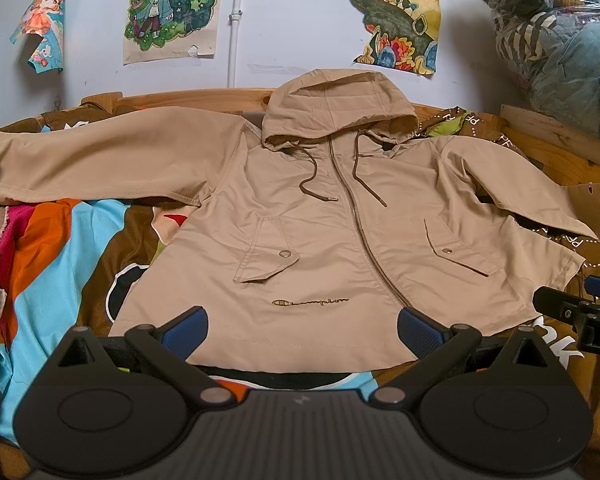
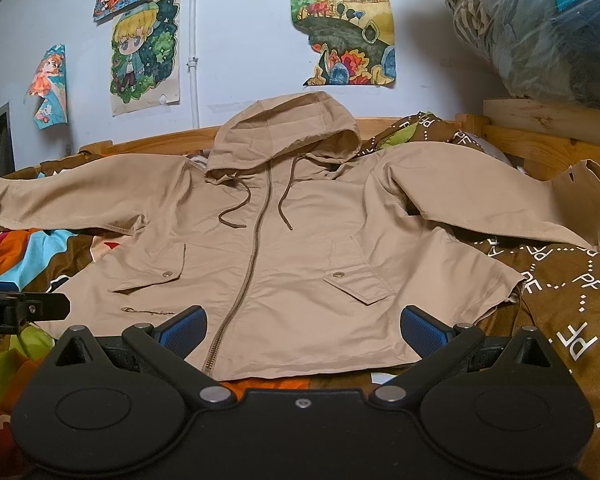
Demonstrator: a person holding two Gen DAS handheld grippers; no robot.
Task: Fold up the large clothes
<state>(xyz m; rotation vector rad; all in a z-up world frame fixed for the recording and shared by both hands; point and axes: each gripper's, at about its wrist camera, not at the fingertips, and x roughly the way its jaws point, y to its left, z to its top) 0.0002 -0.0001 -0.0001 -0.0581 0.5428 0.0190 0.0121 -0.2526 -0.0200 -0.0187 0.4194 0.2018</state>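
Note:
A tan hooded jacket lies face up on the bed, zipped, hood toward the wall and both sleeves spread out sideways. The right wrist view shows the same jacket. My left gripper hovers over the hem near the embroidered logo, open, nothing between its blue pads. My right gripper hovers over the hem just right of the zip, open and empty. The right gripper's tip shows at the right edge of the left wrist view; the left gripper's tip shows at the left edge of the right wrist view.
A brown printed bedspread with colourful patches covers the bed. A wooden bed frame runs along the back and right. Posters hang on the white wall. A clear bag of clothes is piled at the upper right.

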